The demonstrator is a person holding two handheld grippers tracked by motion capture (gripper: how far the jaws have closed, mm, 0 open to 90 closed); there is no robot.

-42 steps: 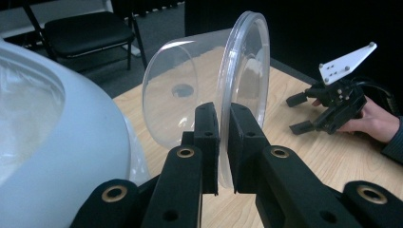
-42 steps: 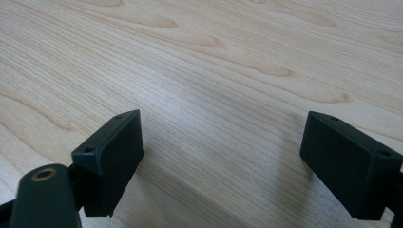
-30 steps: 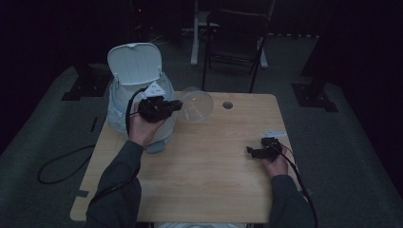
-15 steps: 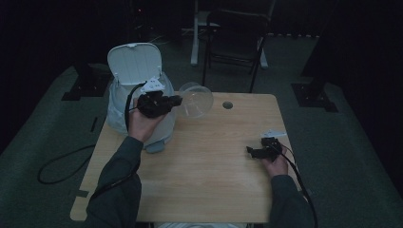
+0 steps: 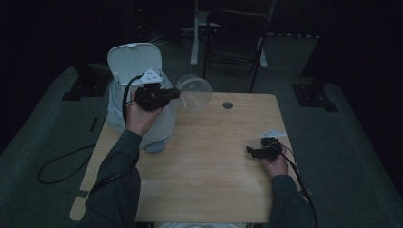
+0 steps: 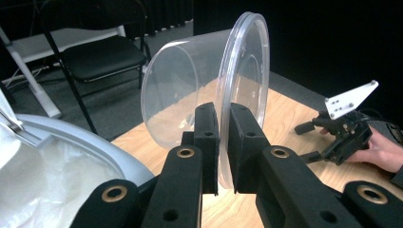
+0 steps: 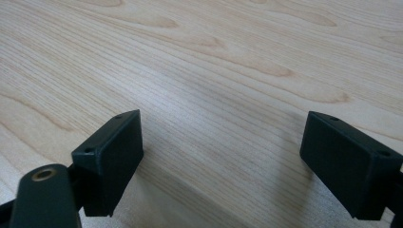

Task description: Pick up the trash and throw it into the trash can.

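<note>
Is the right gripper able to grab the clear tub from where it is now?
Probably not yet: the right gripper rests open across the table, while the clear tub hangs clamped in the left gripper.

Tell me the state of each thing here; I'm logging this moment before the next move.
Clear plastic container: empty, tipped on its side, held up by its rim beside the bin.
Left gripper: shut on the container's rim.
Right gripper: open, nothing between its jaws, low over the wooden table.
White bin: lid open, white bag liner inside.
</note>
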